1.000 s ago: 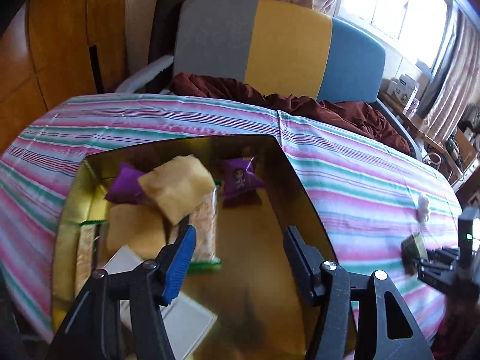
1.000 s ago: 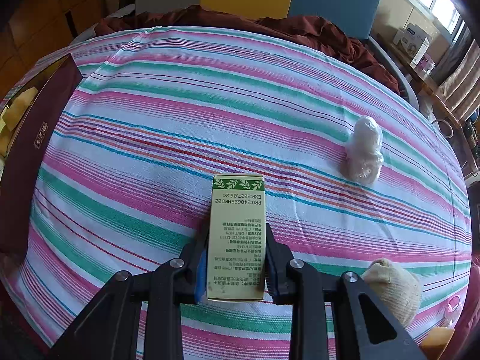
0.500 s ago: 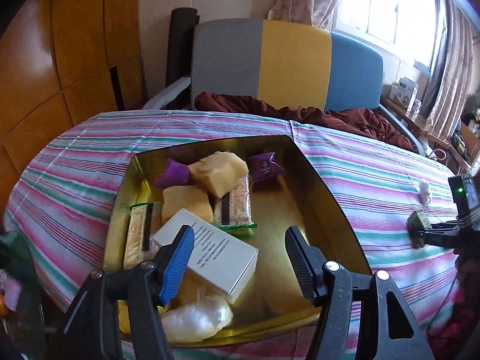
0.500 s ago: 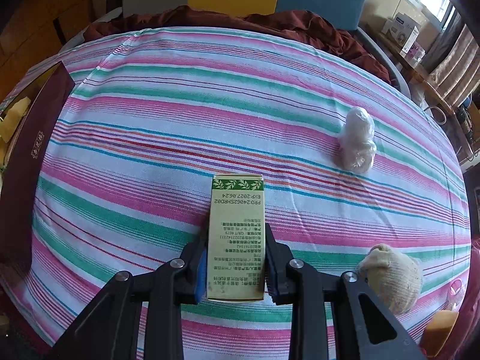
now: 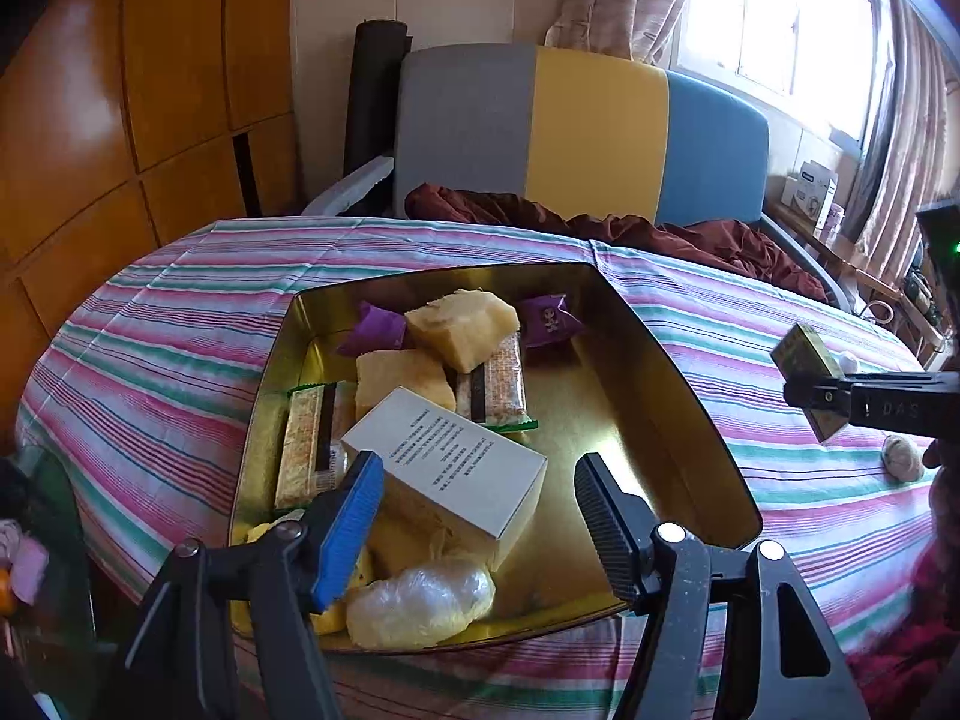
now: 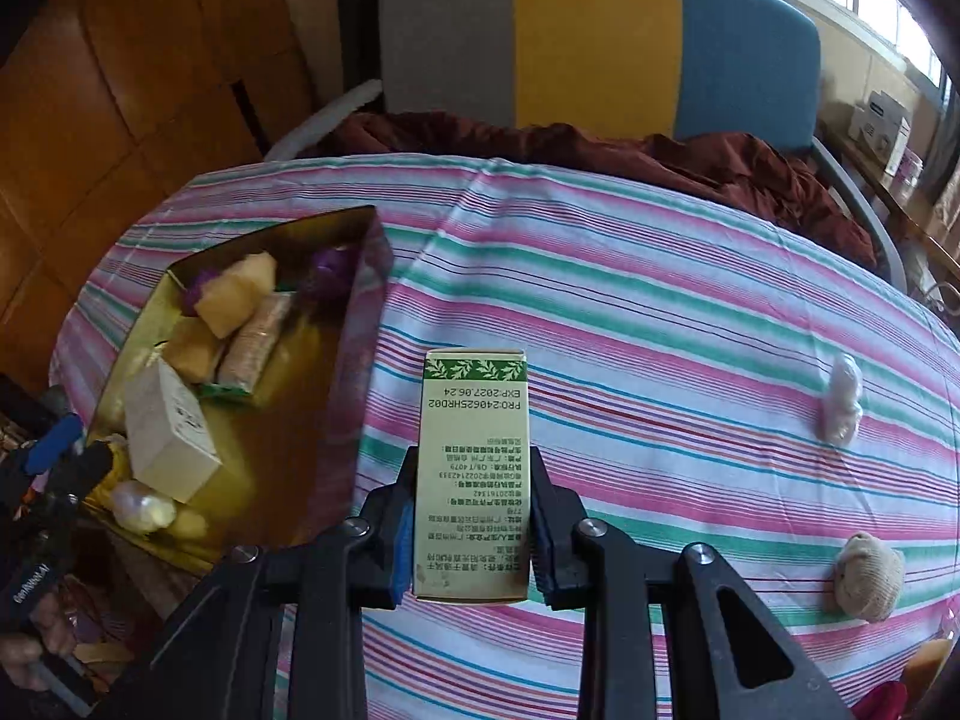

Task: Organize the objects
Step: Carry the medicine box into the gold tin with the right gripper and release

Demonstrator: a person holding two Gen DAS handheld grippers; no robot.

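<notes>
The right gripper (image 6: 473, 531) is clamping a tall green-topped carton (image 6: 473, 468) between both pads and holding it clear of the striped tablecloth (image 6: 660, 312), to the right of the gold tin (image 6: 354, 324). The left gripper (image 5: 480, 510) is hanging over the near end of that tin with its jaws opening and nothing between them; a white box (image 5: 447, 468), snack packets and 2 purple sweets are lying inside. The step in hand looks like carrying the carton across to the tin. The next move is calling for a swing leftward over the tin's wall, then a lowering onto the bare gold floor at its right half. A clear wrapped lump (image 6: 843, 399) and what is probably a knitted ball (image 6: 870, 576) are waiting on the cloth.
</notes>
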